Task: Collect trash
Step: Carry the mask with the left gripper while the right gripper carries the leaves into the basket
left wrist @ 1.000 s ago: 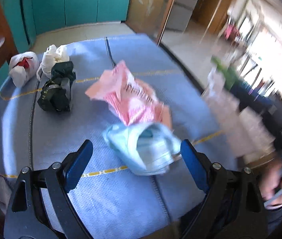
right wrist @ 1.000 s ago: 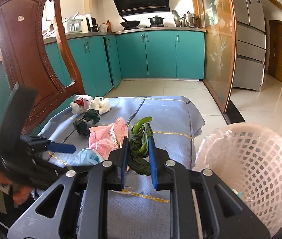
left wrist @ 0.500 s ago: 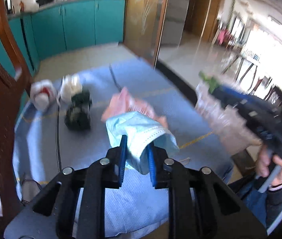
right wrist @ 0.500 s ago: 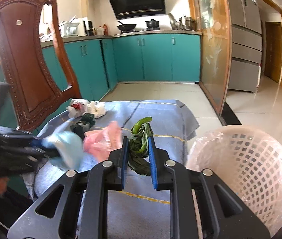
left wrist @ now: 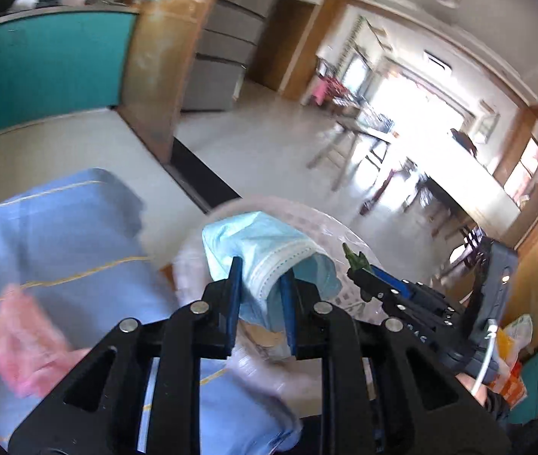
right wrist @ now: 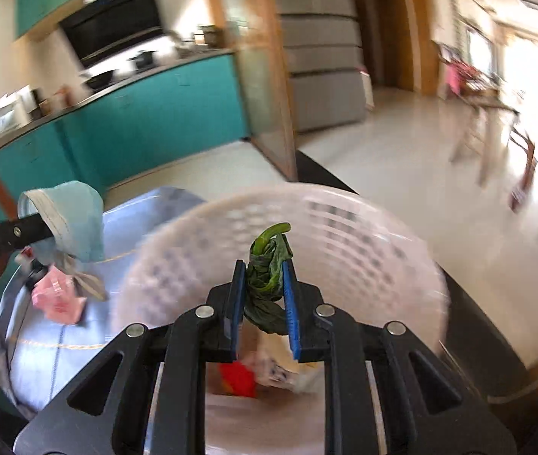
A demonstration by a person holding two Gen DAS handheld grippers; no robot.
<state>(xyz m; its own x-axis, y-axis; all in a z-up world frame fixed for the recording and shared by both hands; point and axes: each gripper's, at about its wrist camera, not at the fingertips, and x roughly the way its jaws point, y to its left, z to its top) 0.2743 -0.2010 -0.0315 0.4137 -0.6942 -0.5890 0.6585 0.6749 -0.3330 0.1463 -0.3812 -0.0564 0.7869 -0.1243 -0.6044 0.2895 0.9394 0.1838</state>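
My left gripper is shut on a light blue face mask and holds it up by the near rim of the white mesh trash basket. My right gripper is shut on a wilted green leaf and holds it over the open basket. The right gripper also shows in the left wrist view, and the mask shows at the left of the right wrist view. A pink wrapper lies on the blue cloth; it also shows in the right wrist view.
The table has a blue cloth with yellow lines. The basket holds red and white scraps. Teal cabinets and a wood-framed glass door stand behind. A dining table and chairs stand at the far right.
Both grippers swung right from the table to the basket, the left with the mask and the right with the leaf. Both views are motion-blurred.
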